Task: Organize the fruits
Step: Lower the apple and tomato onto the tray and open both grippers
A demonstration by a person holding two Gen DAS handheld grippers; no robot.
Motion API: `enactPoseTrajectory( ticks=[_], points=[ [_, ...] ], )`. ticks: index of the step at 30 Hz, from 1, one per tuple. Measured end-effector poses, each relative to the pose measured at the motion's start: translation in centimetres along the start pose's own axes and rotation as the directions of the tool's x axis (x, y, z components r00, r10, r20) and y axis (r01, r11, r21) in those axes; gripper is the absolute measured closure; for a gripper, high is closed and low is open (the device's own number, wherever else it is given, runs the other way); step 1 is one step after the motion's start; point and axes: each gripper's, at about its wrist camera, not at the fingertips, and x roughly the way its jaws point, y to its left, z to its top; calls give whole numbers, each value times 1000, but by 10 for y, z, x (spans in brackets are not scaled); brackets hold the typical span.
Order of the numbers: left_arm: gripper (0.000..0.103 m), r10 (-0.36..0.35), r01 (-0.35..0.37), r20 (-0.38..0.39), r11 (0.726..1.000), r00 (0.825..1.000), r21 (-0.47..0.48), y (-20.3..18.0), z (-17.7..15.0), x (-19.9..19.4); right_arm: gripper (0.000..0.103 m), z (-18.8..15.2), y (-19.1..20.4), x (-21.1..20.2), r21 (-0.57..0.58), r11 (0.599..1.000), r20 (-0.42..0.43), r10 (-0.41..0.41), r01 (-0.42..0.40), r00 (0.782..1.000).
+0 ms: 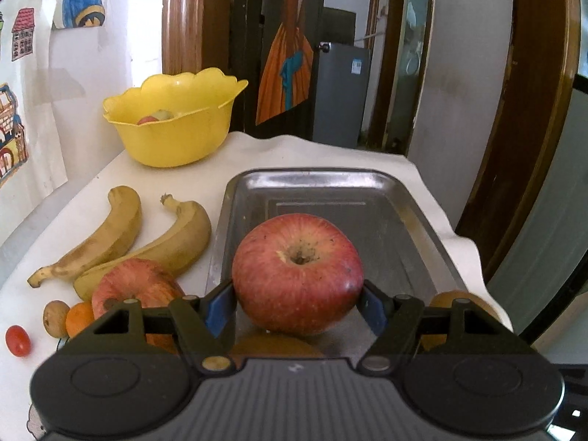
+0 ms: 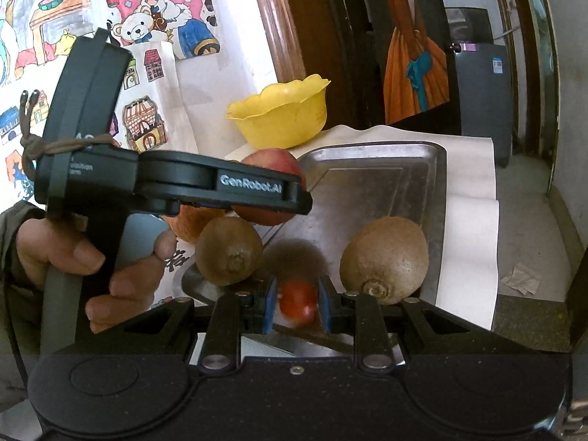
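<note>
- Apple (image 1: 297, 273) front and centre: the left gripper (image 1: 297, 303) has its blue pads pressed on either flank of a big red one, stem pit facing up, held over the near half of the steel tray (image 1: 397, 198).
- Right gripper (image 2: 297, 303) is closed down narrow on a small red tomato (image 2: 297, 299), blurred, pinched between the blue pads just above the tray's near edge.
- Two kiwis in the right wrist view, one (image 2: 228, 250) left of the tomato and one (image 2: 384, 259) right of it; the right one sits inside the tray's corner, the left one at the tray's near rim.
- From that same view the left gripper's black body crosses the frame, a hand (image 2: 92, 257) wrapped round its handle, the apple showing behind its tip.
- Left of the tray, on the white cloth (image 1: 176, 180): two bananas (image 1: 147, 239) lying side by side, speckled brown, nearly touching.
- Just in front of them, a second red apple (image 1: 136, 286), partly hidden by the gripper's finger.
- Tucked beside that apple, a small orange (image 1: 79, 318) and a brownish round fruit (image 1: 55, 318), touching each other.
- A lone cherry tomato (image 1: 17, 340) sits apart at the far left edge.
- Yellow scalloped bowl (image 1: 172, 117) stands at the back of the cloth beyond the bananas, a couple of fruits peeking above its rim; what they are I cannot tell.
</note>
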Motion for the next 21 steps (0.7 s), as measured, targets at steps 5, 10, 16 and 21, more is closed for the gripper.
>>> enactPoseTrajectory(
  ticks=[5, 10, 16, 21],
  points=[
    [28, 13, -13, -26, 1000, 1000, 4, -1, 0, 6, 76, 0, 1, 3, -6, 1000, -11, -2, 2, 1000],
    [28, 11, -11, -55, 1000, 998, 7, 0, -2, 9, 71, 1, 0, 2, -3, 1000, -9, -5, 5, 1000],
    [22, 3, -3, -28, 1000, 1000, 20, -2, -3, -4, 60, -1, -1, -5, 15, 1000, -4, -13, 13, 1000],
    [15, -8, 8, 30, 1000, 1000, 15, -1, 1, -32, 43, 0, 4, -20, 17, 1000, 28, -25, 25, 999]
  ],
)
